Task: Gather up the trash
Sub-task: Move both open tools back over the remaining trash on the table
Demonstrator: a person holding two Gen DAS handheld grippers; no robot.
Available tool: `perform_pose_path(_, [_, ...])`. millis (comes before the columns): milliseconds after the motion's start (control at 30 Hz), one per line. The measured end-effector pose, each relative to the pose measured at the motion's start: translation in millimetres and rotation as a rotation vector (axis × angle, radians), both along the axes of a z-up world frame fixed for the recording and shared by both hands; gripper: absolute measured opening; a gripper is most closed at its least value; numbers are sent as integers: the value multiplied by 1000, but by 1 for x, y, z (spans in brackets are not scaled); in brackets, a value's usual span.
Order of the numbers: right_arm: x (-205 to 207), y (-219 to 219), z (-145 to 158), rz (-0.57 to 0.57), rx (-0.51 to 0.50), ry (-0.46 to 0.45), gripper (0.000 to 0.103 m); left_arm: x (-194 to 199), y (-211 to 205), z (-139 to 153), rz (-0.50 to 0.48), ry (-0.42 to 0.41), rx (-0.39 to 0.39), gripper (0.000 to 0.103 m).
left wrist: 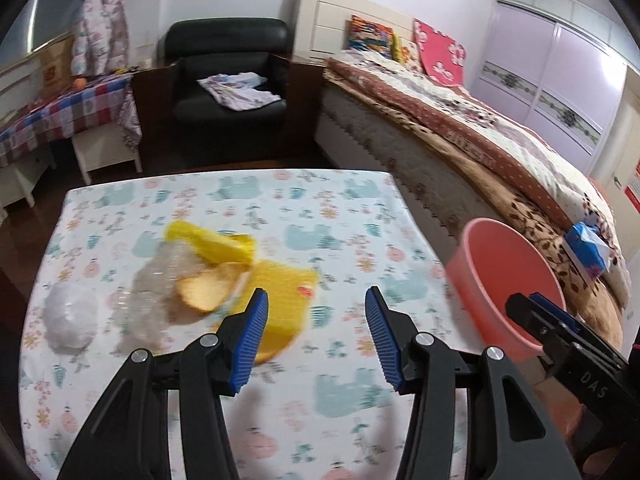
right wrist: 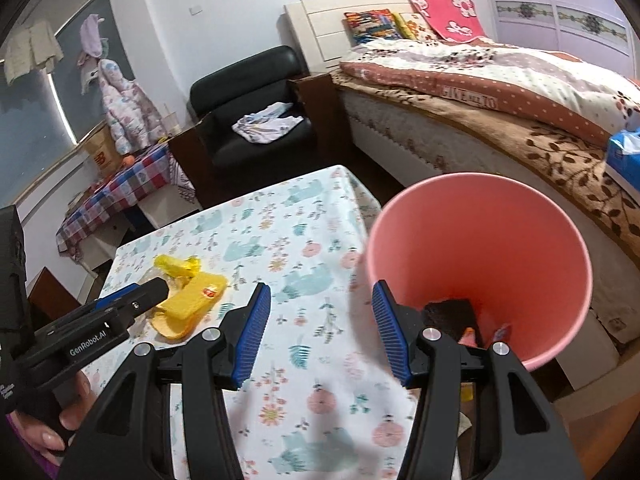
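A trash pile lies on the patterned tablecloth (left wrist: pixel 340 208): a yellow plastic bag (left wrist: pixel 208 240), a flat yellow packet (left wrist: pixel 290 292), an orange peel-like scrap (left wrist: pixel 204 288), clear crumpled wrap (left wrist: pixel 156 296) and a white wad (left wrist: pixel 70 316). My left gripper (left wrist: pixel 316 296) hovers open just right of the packet, with nothing between its fingers. A pink bin (right wrist: pixel 480 232) stands off the table's right edge with dark scraps (right wrist: pixel 448 312) inside. My right gripper (right wrist: pixel 320 292) is open and empty, its right finger in front of the bin's left rim. The packet (right wrist: pixel 196 296) shows beside the left gripper (right wrist: pixel 140 292).
A bed (left wrist: pixel 480 132) with quilts runs along the right, a blue tissue pack (left wrist: pixel 588 248) on it. Beyond the table stand a black armchair (left wrist: pixel 228 72) holding cloth and a checked side table (left wrist: pixel 68 112). A hand (right wrist: pixel 72 412) holds the left gripper's handle.
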State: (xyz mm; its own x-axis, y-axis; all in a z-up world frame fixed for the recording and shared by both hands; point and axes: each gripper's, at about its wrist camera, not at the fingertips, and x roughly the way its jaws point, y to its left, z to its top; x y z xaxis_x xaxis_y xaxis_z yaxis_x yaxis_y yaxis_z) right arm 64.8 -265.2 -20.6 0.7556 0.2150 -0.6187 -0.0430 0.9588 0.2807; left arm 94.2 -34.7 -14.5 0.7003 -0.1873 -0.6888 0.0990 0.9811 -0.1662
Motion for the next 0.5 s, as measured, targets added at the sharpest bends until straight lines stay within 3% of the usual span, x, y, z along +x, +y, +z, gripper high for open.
perform_pose_path(200, [3,20,-1,38,-18,0,54,-10,38,0,54,-26,43,50])
perform_pose_path(500, [8,38,-8,77,-19,22,54,-13,89,-19,145,19,44,50])
